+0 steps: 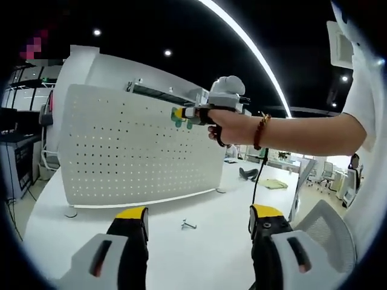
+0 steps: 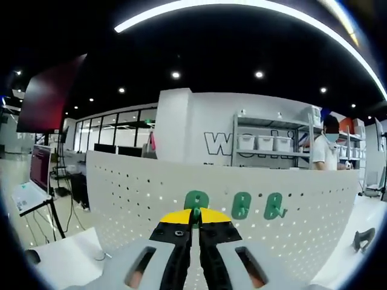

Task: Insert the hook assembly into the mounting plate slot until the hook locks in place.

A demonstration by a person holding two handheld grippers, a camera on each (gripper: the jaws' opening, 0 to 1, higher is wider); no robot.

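While the left gripper hangs low over the white table in the left gripper view, its yellow-tipped fingers stand spread wide with nothing between them. Just beyond the gap between the fingers, a small metal hook lies loose on the table. Farther off and above the fingers, the white perforated mounting plate stands upright on the table. At the plate's upper edge, up and to the right of the fingers, the right gripper is held level by the person's hand, with the arm stretched in from the right and a beaded bracelet at the wrist; its tips meet a green piece at the plate's top.

Seen in the right gripper view, the right gripper's yellow-tipped fingers are pressed almost together, pinching a green hook assembly that sits directly ahead of the tips against the top edge of the mounting plate. Two more green hooks hang on the same edge, to the right of the fingers.
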